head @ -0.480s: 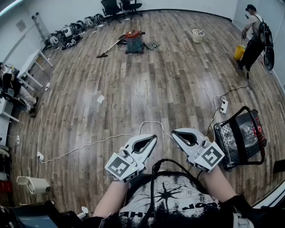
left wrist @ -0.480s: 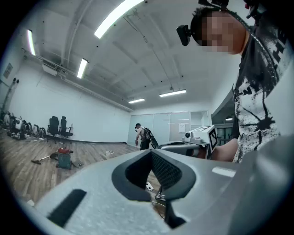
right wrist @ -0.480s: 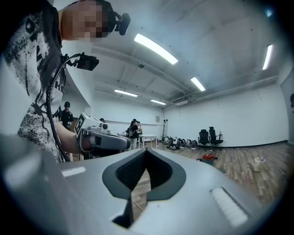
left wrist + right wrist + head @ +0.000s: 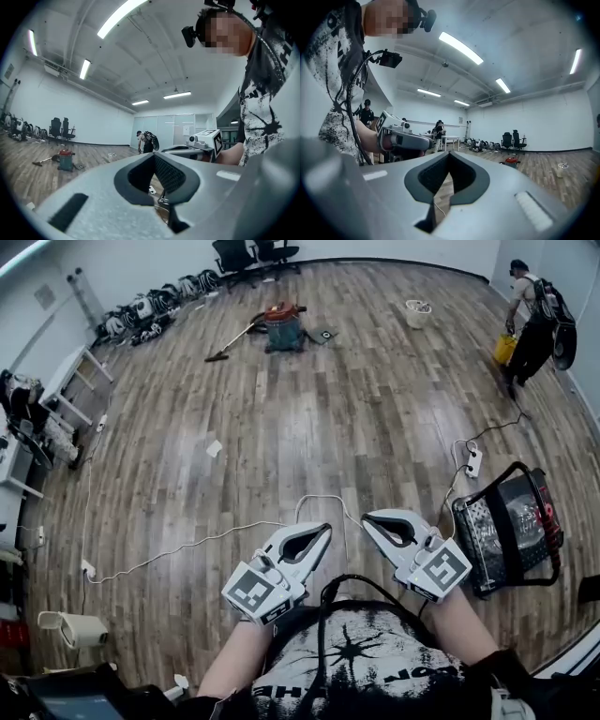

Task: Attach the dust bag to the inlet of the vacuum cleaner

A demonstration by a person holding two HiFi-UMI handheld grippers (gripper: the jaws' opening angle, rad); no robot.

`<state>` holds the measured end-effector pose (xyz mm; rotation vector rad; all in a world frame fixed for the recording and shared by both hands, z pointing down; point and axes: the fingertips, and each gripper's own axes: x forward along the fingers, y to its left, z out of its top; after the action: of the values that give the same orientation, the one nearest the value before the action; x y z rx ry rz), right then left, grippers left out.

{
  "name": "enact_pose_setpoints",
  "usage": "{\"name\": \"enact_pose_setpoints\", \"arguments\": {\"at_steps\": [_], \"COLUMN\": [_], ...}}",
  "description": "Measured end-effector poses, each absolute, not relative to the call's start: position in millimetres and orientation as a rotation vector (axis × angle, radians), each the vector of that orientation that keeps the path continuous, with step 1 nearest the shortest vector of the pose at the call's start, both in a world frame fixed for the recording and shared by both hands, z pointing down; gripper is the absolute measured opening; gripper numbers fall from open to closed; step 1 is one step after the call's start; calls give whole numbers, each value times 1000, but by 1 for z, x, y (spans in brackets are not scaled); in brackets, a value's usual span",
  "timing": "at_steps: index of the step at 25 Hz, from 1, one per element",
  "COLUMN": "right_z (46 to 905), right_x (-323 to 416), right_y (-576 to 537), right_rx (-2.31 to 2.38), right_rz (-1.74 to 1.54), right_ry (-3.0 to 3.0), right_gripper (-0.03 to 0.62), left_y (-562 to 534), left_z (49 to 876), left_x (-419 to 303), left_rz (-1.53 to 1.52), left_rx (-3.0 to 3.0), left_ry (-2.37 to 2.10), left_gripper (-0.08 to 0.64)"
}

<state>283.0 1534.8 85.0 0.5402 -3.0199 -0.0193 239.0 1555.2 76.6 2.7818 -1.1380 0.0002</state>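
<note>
The vacuum cleaner [image 4: 281, 327], a teal drum with a red top, stands far across the wooden floor, with its wand and floor brush [image 4: 230, 343] stretched to its left. A small flat dark item [image 4: 324, 334] lies just right of it, too small to identify. My left gripper [image 4: 324, 529] and right gripper [image 4: 367, 517] are held level in front of my chest, tips angled toward each other, both shut and empty. The vacuum cleaner [image 4: 65, 159] also shows small in the left gripper view, and the same vacuum cleaner [image 4: 512, 161] in the right gripper view.
A black mesh-sided box [image 4: 506, 526] with a handle stands close at my right. A white power strip [image 4: 472, 463] and a white cable [image 4: 187, 545] lie on the floor. A person [image 4: 530, 320] with a yellow bucket [image 4: 506, 350] is at far right, near a white bucket [image 4: 416, 313].
The person at the far right has straightened up and shifted slightly. Both grippers stay where they were, still shut.
</note>
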Motion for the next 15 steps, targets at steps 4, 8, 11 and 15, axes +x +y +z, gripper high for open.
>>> {"name": "enact_pose_setpoints", "arguments": {"at_steps": [4, 8, 11, 15], "right_z": [86, 83, 83, 84], "right_x": [278, 276, 278, 282], "right_y": [1537, 1539, 1539, 1538], "right_rx": [533, 525, 514, 519], "right_rz": [-18, -20, -14, -2], "right_ry": [-3023, -3033, -3046, -3049], "right_gripper": [3, 3, 3, 3], "left_y": [1557, 1559, 1559, 1558], "left_z": [78, 78, 79, 80], "left_x": [234, 232, 236, 238], "left_rz": [0, 6, 5, 2], "left_rx": [2774, 2770, 2770, 2773], "left_ry": [-1144, -1148, -1151, -1152], "left_gripper": [0, 0, 0, 0]}}
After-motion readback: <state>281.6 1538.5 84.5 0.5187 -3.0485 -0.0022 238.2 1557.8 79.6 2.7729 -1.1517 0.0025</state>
